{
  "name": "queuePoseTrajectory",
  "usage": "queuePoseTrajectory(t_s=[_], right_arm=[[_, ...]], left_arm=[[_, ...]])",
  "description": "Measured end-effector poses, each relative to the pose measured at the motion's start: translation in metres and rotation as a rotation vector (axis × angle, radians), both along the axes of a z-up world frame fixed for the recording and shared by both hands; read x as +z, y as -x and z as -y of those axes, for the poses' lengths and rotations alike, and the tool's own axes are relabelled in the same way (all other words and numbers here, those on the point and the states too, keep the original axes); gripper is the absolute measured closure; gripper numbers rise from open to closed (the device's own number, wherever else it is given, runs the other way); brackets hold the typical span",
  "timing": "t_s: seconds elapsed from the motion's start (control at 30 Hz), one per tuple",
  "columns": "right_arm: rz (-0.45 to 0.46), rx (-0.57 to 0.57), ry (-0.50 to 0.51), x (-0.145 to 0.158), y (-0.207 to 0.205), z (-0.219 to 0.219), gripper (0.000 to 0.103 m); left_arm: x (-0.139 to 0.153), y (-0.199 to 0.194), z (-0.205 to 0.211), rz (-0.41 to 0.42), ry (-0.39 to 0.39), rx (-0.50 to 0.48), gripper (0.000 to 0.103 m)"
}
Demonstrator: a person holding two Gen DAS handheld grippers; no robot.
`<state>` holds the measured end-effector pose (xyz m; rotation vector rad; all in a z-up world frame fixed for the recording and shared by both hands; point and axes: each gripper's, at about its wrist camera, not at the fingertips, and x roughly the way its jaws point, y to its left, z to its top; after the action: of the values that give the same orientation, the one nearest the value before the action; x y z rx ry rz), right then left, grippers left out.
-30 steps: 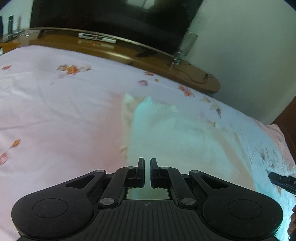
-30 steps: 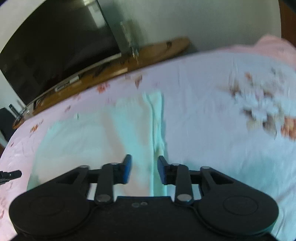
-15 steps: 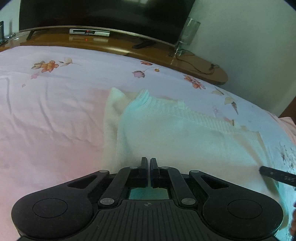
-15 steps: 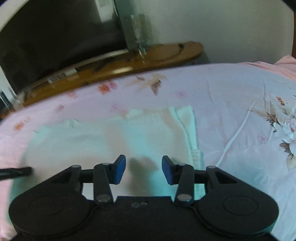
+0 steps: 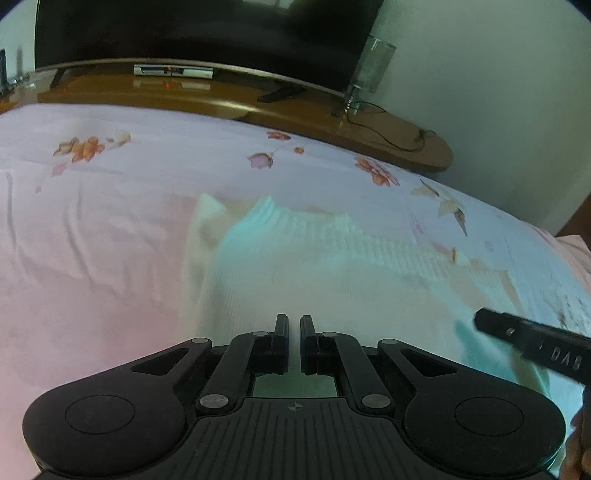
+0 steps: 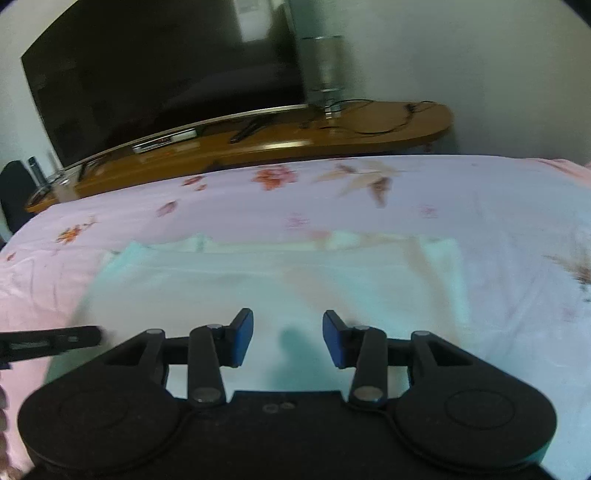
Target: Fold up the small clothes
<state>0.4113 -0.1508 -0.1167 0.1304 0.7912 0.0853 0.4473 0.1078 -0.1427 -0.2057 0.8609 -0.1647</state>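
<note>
Here, white garment (image 5: 332,280) on bedsheet (image 5: 92,229)

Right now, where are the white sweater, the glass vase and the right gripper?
white sweater (image 5: 314,280): left wrist view, its knit body.
glass vase (image 6: 325,66): right wrist view, its clear wall.
right gripper (image 6: 288,338): right wrist view, between its fingertips.

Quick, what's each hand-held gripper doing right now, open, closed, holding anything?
Left hand-held gripper: shut, holding nothing.
Right hand-held gripper: open, empty, over the white knit garment.

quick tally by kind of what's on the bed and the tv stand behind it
white knit garment: 1
television: 1
set-top box: 1
clear glass vase: 1
cable: 1
total: 5
</note>
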Motion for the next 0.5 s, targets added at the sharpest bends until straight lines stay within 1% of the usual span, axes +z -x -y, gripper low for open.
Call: queuePoseTrajectory(t_s=[0.13,0.27,0.3,0.37,0.4,0.43,0.47,0.5], right_arm=[[-0.007,0.002,-0.019,-0.004,-0.021,-0.016,0.061],[0.005,-0.046,-0.005,-0.006,-0.040,-0.017,0.060],[0.002,-0.059,0.007,-0.008,-0.047,-0.015,0.060],[-0.015,-0.083,0.058,-0.017,-0.057,-0.010,0.060],[-0.051,-0.101,0.087,-0.026,-0.063,-0.006,0.060],[-0.081,-0.107,0.087,-0.035,-0.067,-0.001,0.061],[-0.060,-0.100,0.086,-0.035,-0.066,0.001,0.061],[-0.066,-0.090,0.104,-0.034,-0.066,0.000,0.061]], left_arm=[[-0.002,-0.025,0.008,-0.006,-0.029,0.022,0.100],[-0.010,-0.046,0.008,-0.004,-0.051,0.042,0.100],[-0.013,-0.050,0.007,-0.009,-0.051,0.049,0.100],[-0.017,-0.053,0.003,-0.005,-0.029,0.054,0.100],[-0.018,-0.054,0.002,-0.004,-0.024,0.052,0.100],[-0.018,-0.054,0.001,-0.003,-0.024,0.046,0.100],[-0.018,-0.053,0.001,-0.002,-0.026,0.042,0.100],[-0.018,-0.053,0.001,-0.005,-0.026,0.044,0.100]])
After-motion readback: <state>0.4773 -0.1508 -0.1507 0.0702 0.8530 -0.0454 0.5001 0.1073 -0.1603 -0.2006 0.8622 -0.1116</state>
